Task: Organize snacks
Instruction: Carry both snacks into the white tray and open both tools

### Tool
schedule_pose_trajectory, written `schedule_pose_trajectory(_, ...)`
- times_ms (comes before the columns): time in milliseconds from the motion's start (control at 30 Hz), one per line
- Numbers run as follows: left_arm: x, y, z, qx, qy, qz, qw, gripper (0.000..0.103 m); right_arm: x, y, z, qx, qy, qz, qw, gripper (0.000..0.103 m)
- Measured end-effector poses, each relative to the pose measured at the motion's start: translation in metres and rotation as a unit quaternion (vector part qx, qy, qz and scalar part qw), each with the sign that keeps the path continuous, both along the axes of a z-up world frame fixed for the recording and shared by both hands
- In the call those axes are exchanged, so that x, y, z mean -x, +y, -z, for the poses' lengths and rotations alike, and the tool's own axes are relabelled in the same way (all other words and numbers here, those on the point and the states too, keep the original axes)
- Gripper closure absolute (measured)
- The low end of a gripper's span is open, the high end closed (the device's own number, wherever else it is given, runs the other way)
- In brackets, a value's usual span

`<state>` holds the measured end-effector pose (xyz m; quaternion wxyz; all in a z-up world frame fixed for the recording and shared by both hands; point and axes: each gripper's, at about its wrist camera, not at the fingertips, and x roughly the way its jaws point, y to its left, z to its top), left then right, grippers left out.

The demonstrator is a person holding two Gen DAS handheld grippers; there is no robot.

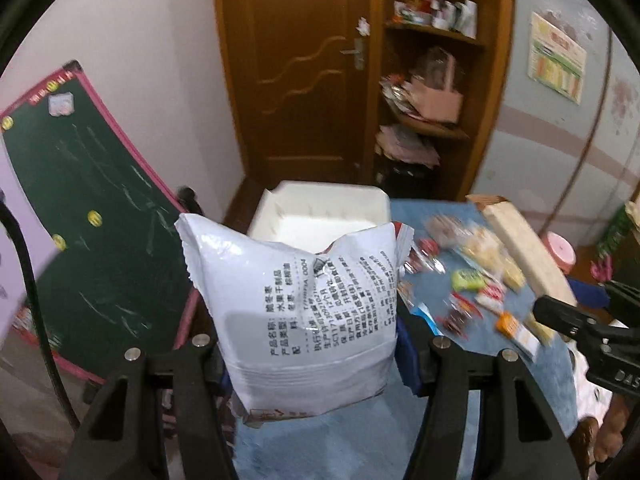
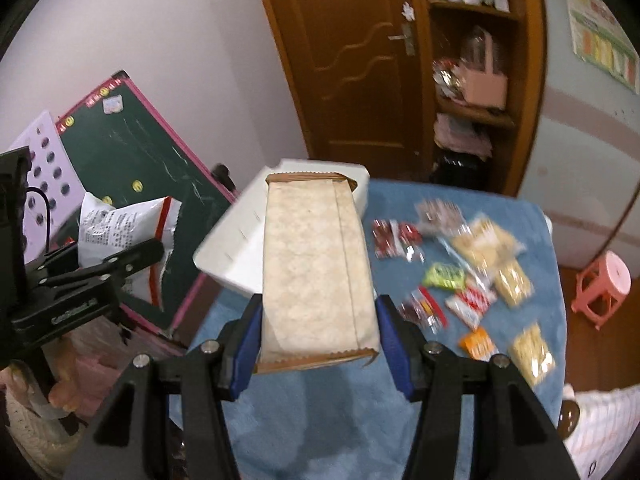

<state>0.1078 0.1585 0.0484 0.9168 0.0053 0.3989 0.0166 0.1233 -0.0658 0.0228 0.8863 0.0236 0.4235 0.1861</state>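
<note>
Left gripper [image 1: 308, 344]: a white snack bag [image 1: 296, 304] is being clamped low down between its jaws, printed back facing the camera, top seam standing up toward 12 o'clock
Right gripper [image 2: 318, 332]: a long beige packet [image 2: 316, 272] is being pinched across its near end, the far end reaching out toward 12 o'clock over the white bin [image 2: 240, 248]
White bin: it is being seen in the left wrist view just behind the bag, at 12 o'clock, open side up
Loose snacks [image 2: 460, 276]: small packets are lying scattered on the blue cloth [image 2: 340, 420], around 2 o'clock from the right gripper
Step in hand: both held items are probably being carried to the bin
Doing it well: each item is best lowered inside the rim before the grip is released, one at a time; the long packet is best laid flat along the bin's length
</note>
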Motion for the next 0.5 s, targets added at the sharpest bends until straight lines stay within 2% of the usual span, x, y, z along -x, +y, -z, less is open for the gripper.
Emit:
schedule_pose_trajectory(133,-0.031,0.018,-0.012,-0.012,-0.009,-0.023,0.9996,0.043,-0.035,0.018,-0.012,-0.01,-0.013,0.006,1.0,0.048)
schedule_pose_trajectory(233,-0.062,0.029,-0.005,-0.02,-0.005,-0.037,0.9991,0.043,-0.065,0.034,-0.013,-0.022,-0.007,0.012,1.0,0.048)
schedule_pose_trajectory(367,-0.112,0.038,0.029,-0.022,0.02,-0.05,0.9983,0.043,-0.111,0.056,0.004,-0.026,0.013,0.027,0.999,0.047)
schedule_pose_trajectory(500,-0.156,0.045,0.071,-0.014,0.058,-0.061,0.9964,0.043,-0.152,0.077,0.037,-0.019,0.053,0.036,0.998,0.047)
